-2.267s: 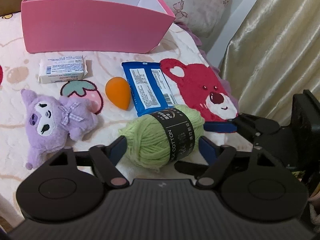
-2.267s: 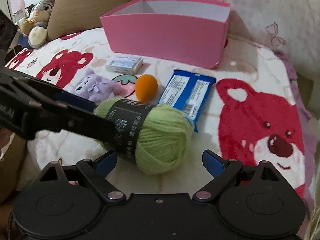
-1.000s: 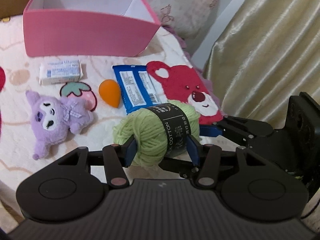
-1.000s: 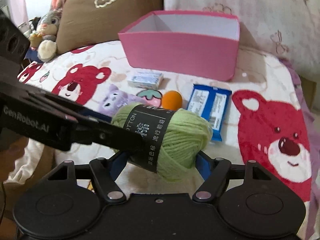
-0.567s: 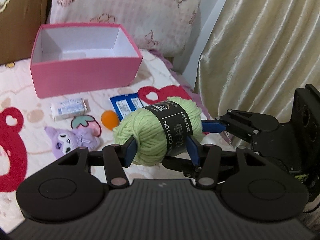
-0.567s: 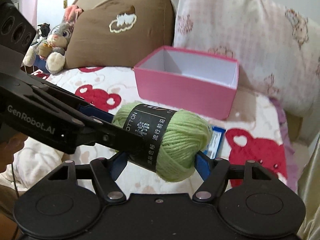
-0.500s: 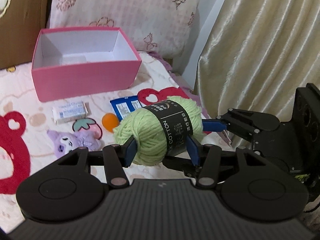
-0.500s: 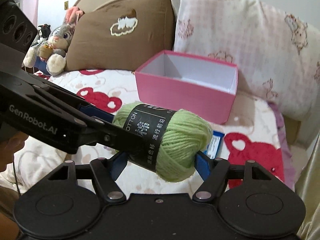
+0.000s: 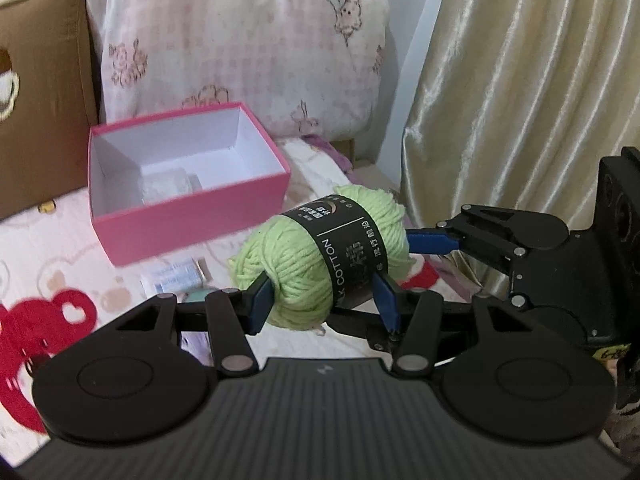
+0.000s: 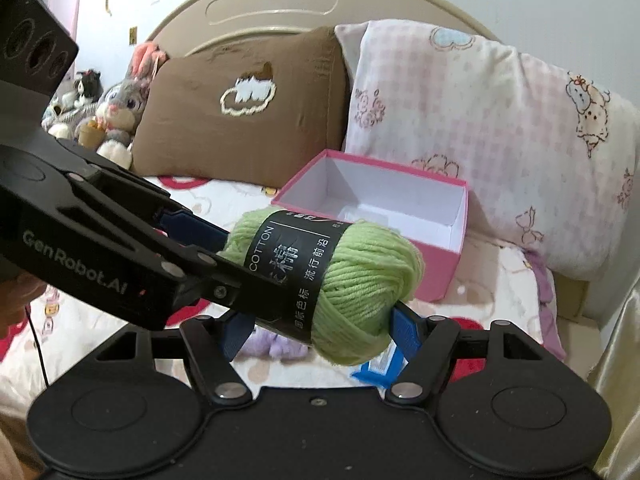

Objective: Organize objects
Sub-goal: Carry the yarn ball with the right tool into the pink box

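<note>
A green yarn ball with a black paper band is held in the air by both grippers at once. My left gripper is shut on it, blue pads on either side. My right gripper is shut on the same yarn ball, crossing the left one. The open pink box sits on the bed beyond and to the left, with a pale bundle inside. In the right wrist view the pink box is just behind the yarn.
A small white packet lies on the bear-print blanket in front of the box. A purple plush and a blue packet lie under the yarn. Pillows back the bed, curtain on the right.
Both grippers have lifted the yarn ball higher off the blanket and carried it toward the pink box, which now shows its inside. Both stay shut on the yarn.
</note>
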Tool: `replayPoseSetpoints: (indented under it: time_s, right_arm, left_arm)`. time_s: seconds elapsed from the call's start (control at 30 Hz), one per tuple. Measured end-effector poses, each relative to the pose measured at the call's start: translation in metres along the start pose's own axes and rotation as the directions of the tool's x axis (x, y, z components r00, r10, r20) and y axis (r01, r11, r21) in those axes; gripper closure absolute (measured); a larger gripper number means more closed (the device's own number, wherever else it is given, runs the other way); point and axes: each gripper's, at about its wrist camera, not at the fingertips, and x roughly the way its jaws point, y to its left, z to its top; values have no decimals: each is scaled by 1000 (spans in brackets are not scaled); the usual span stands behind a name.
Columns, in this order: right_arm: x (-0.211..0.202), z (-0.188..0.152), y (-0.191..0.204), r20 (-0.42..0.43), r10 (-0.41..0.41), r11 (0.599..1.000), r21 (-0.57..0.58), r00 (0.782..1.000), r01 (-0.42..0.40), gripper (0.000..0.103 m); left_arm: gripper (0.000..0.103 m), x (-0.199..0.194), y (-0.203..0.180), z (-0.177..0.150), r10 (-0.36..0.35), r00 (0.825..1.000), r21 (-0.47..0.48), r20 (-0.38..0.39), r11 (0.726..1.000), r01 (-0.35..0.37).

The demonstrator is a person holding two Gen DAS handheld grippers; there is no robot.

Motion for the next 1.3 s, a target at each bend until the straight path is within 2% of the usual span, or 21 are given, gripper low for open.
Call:
replayPoseSetpoints:
  time_s: [0.3,0.57,0.67,0.9,1.0,1.3]
  right_arm:
    - [21,39,-18,23,-8,1000,-8,1000,8,26]
    - [60,69,-48,-13,10,1000,27,1000,-10,26]
    - [78,83,-60,-23,-9,1000,18,1000,10,27]
    - [130,107,-87,-77,-27,1000,-5,997,27,30]
    - [156,112,-97,-110,-30,1000,-3,993,30,30]
    - [235,102,-117,-175,-89,995,17,981,94,30]
  left_arm:
    - [52,15,16,44,43,999,11,6,999,-43]
    - [52,45,47,81,44,999,-53,20,998,-43]
    - [52,61,60,96,41,998,-66,45,997,-38]
    - [52,110,84,125,71,997,-72,30,995,-69]
    - [49,136,102,132,66,998,-103,6,993,-65]
    - [48,218,154,141,30,997,-217,-76,975,-46]
